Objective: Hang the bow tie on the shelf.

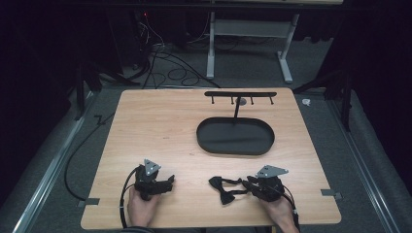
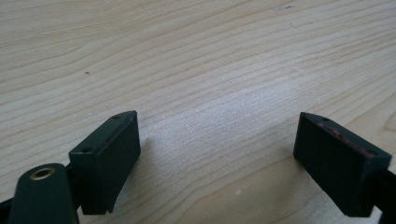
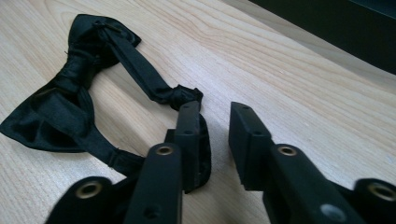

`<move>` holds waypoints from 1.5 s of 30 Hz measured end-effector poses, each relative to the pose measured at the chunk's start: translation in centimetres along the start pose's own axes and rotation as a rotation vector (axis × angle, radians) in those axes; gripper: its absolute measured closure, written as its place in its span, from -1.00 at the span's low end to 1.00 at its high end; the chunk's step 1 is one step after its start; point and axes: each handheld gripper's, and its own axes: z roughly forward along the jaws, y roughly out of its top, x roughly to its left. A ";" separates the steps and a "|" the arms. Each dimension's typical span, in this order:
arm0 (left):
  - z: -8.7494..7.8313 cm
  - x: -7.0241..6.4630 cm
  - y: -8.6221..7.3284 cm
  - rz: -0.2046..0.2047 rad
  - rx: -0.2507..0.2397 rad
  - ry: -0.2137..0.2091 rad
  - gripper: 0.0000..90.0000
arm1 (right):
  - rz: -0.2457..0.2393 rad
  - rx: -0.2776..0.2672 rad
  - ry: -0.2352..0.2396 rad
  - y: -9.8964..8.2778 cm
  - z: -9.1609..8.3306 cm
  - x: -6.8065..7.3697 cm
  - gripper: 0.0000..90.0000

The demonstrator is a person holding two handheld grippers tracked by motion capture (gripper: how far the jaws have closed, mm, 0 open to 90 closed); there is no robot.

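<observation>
The black bow tie (image 3: 70, 100) lies on the table (image 1: 160, 126) at its near right; part of its strap is hidden behind the right gripper (image 3: 212, 128). That gripper's jaws stand narrowly apart, one touching the strap (no clamp visible). The left gripper (image 2: 215, 140), held low at near left, gapes wide and holds nothing.

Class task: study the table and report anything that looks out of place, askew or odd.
The black bow tie lies crumpled on the bare table by the right gripper, its strap looped loosely, away from the hook stand.
</observation>
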 end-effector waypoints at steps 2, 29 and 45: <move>0.0 0.0 0.0 0.000 0.000 0.000 -0.67 | -0.020 -0.009 0.005 0.0 0.1 0.1 0.83; -0.1 0.0 0.0 0.002 0.001 -0.002 -0.67 | 0.023 -0.099 0.006 1.7 -2.5 -1.7 1.00; -0.1 0.1 0.0 0.002 0.001 -0.003 -0.66 | -0.017 -0.161 -0.014 5.9 -5.0 -3.3 1.00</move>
